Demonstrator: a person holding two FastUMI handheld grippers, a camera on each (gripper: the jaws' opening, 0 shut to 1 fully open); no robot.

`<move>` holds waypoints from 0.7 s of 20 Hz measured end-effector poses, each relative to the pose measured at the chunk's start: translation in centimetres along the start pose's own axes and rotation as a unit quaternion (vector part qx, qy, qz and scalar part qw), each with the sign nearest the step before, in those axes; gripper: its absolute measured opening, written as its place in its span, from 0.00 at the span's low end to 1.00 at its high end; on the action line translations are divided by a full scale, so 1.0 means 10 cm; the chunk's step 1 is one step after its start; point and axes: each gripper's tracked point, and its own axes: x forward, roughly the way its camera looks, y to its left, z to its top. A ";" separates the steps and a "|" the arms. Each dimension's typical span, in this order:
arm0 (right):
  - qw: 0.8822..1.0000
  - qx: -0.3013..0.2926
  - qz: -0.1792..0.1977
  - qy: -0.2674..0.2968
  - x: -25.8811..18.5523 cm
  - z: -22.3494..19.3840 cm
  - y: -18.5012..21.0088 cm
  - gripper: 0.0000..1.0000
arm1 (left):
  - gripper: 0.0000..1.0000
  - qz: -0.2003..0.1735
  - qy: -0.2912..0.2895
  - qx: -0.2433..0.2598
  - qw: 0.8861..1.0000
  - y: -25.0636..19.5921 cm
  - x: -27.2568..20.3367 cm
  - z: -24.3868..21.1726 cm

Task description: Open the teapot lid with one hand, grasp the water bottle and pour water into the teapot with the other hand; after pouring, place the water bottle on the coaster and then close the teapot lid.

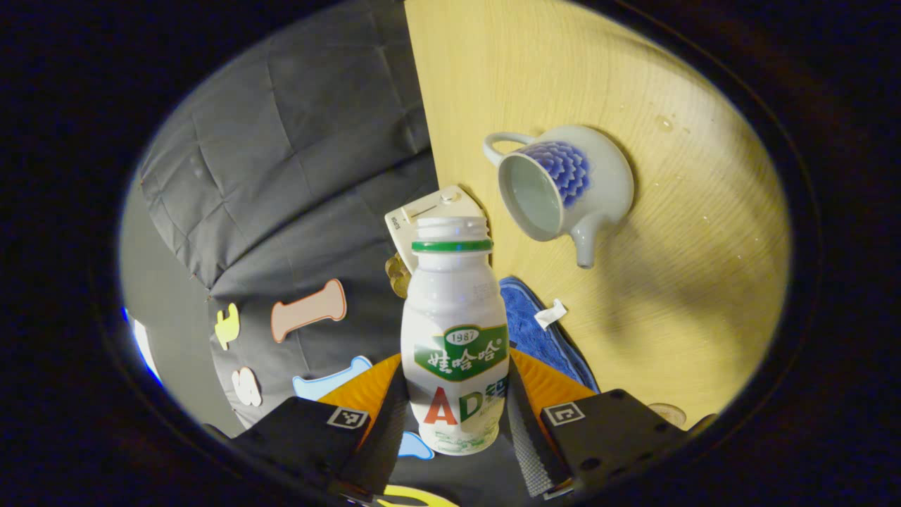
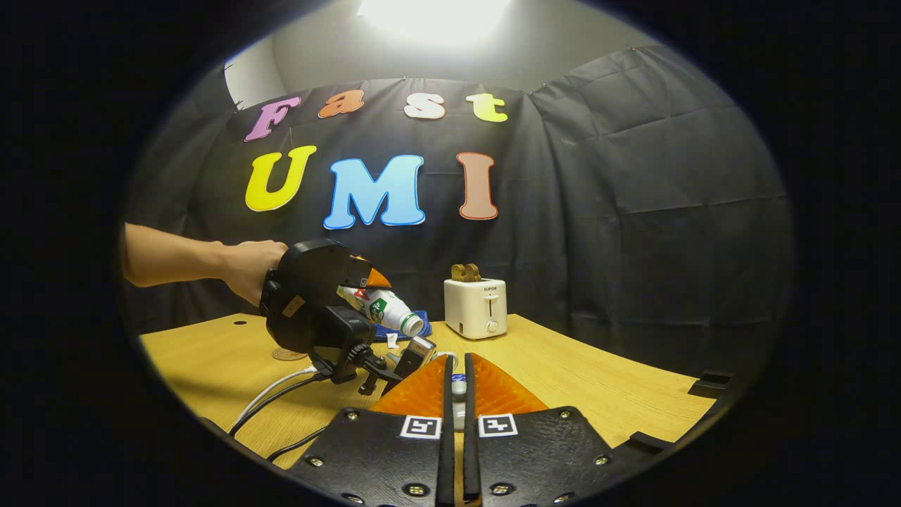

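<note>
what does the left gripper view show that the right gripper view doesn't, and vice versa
Left gripper view's own: the teapot, its top open. Right gripper view's own: a hand holding the left gripper, and the right gripper shut on what looks like the teapot lid. Shared: the tilted water bottle, toaster, table.
</note>
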 end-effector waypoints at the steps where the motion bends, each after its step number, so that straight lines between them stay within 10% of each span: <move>1: 1.000 0.000 0.000 -0.001 0.00 0.00 0.01 0.05 | 0.81 -0.004 0.000 -0.010 1.000 -0.04 0.01 -0.01; 9: 1.000 -0.010 0.005 -0.003 0.01 0.03 0.07 0.05 | 0.81 -0.010 -0.002 -0.043 0.999 -0.16 0.04 -0.04; 14: 1.000 -0.012 0.014 -0.021 0.04 0.18 0.07 0.05 | 0.81 0.015 -0.003 -0.185 0.983 -0.18 -0.09 -0.17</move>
